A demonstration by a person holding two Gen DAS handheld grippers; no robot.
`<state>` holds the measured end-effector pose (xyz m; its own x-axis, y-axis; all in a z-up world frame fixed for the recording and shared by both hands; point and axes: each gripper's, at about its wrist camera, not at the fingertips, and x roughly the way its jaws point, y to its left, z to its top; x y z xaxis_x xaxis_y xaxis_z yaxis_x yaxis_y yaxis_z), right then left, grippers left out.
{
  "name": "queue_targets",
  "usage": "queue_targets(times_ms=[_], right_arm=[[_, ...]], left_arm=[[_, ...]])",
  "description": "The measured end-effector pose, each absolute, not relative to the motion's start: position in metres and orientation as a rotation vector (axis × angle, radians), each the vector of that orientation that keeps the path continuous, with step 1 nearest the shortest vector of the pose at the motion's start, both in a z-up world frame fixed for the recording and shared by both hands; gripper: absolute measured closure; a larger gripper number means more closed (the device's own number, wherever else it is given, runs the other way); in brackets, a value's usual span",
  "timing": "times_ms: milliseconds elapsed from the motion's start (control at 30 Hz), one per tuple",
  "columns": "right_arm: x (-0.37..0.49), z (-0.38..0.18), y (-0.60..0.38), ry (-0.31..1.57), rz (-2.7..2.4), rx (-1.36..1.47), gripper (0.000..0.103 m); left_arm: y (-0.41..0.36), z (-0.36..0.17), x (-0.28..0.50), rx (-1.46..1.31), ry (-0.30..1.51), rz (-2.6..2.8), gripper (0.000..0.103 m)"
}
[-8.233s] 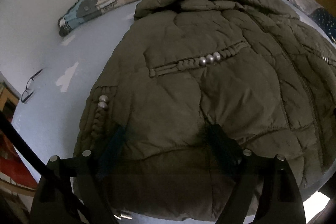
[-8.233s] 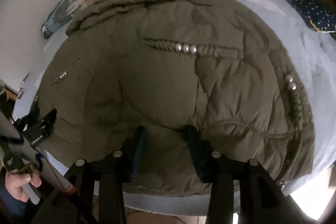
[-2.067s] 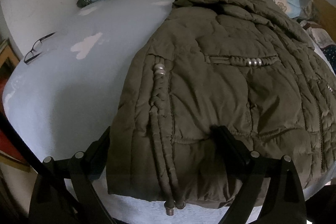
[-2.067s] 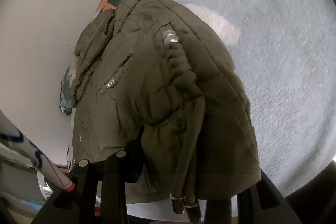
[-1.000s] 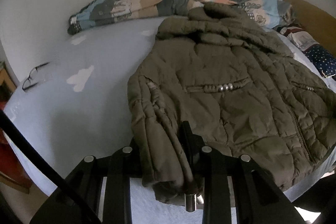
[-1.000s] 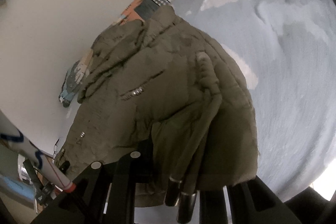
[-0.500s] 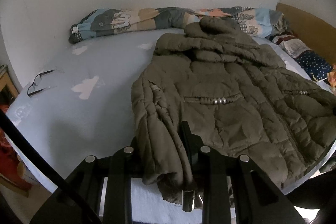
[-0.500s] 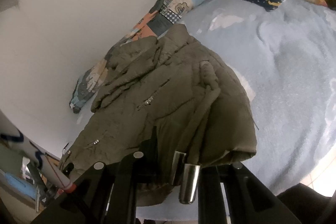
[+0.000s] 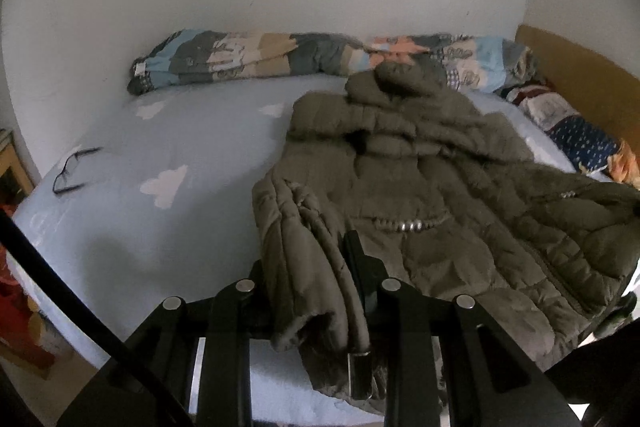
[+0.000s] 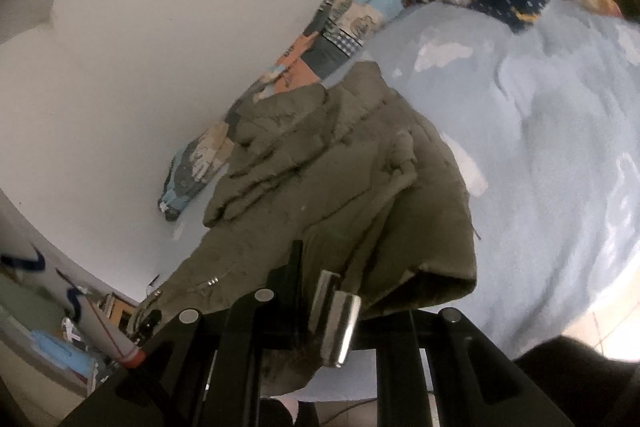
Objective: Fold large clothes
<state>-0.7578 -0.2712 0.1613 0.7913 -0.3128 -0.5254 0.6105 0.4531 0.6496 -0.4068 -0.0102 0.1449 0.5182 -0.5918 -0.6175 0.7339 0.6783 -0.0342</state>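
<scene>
Both grippers clenched on the olive-green quilted puffer jacket [image 9: 420, 195]: left gripper [image 9: 316, 267] pinches one hem corner, right gripper [image 10: 332, 267] the other, hem raised, the rest lying across the pale-blue bed [image 9: 168, 163]

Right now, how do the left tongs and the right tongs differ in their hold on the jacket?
The left tongs clamp the bunched hem corner on the side toward the glasses; the right tongs clamp the opposite corner, beside bare blue sheet. At the left tongs the metal cord ends hang below the fabric; at the right they stick up in front. Both are shut on the olive jacket, lifting its hem.
</scene>
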Motion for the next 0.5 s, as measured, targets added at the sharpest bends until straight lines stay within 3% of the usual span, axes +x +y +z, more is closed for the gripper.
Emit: queue_targets(times_ms=[433, 467, 500], right_arm=[[-0.716, 0.258, -0.336, 0.256, -0.538, 0.883, 0.089], [-0.709, 0.266, -0.344, 0.249, -0.536, 0.883, 0.089], [-0.702, 0.274, -0.352, 0.245, -0.538, 0.88, 0.089]], left_arm=[[-0.067, 0.239, -0.338, 0.136, 0.642, -0.894, 0.071], [-0.075, 0.245, -0.331, 0.122, 0.646, -0.899, 0.068], [-0.082, 0.252, -0.323, 0.11, 0.645, -0.896, 0.058]])
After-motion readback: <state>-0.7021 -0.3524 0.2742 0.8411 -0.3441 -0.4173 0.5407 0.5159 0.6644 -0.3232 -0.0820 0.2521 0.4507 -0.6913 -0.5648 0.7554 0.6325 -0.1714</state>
